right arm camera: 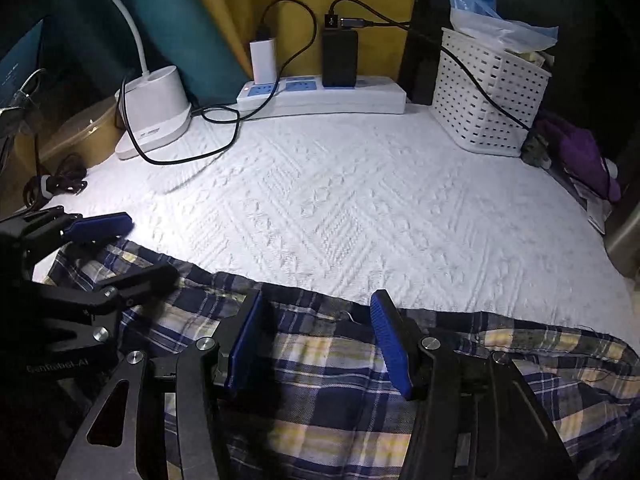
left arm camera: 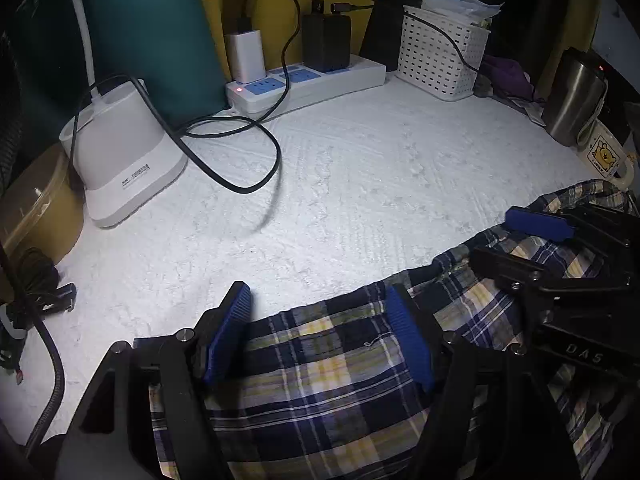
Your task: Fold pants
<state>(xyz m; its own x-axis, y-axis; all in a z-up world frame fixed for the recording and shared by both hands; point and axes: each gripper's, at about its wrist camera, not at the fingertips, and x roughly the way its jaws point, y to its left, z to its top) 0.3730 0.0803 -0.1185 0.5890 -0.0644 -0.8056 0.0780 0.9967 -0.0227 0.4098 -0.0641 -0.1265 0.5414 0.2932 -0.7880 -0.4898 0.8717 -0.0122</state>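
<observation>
The plaid pants (left arm camera: 320,392) in navy, white and yellow lie crumpled along the near edge of the white textured cloth (left arm camera: 360,184). My left gripper (left arm camera: 320,320) hangs open just over their far edge, its left blue pad (left arm camera: 228,336) over bare cloth and its right one over the fabric. My right gripper (right arm camera: 318,328) is open above the pants (right arm camera: 328,392), a little further right, with fabric lying loose below its pads. Each gripper shows in the other's view: the right gripper (left arm camera: 516,244) and the left gripper (right arm camera: 132,252). Neither pinches anything.
At the back stand a white lamp base (left arm camera: 124,152), a power strip (left arm camera: 304,84) with chargers and looping black cables (left arm camera: 240,152), and a white basket (left arm camera: 440,56). A steel kettle (left arm camera: 576,96) and a bear mug (left arm camera: 604,156) sit on the right, a brown container (left arm camera: 36,208) on the left.
</observation>
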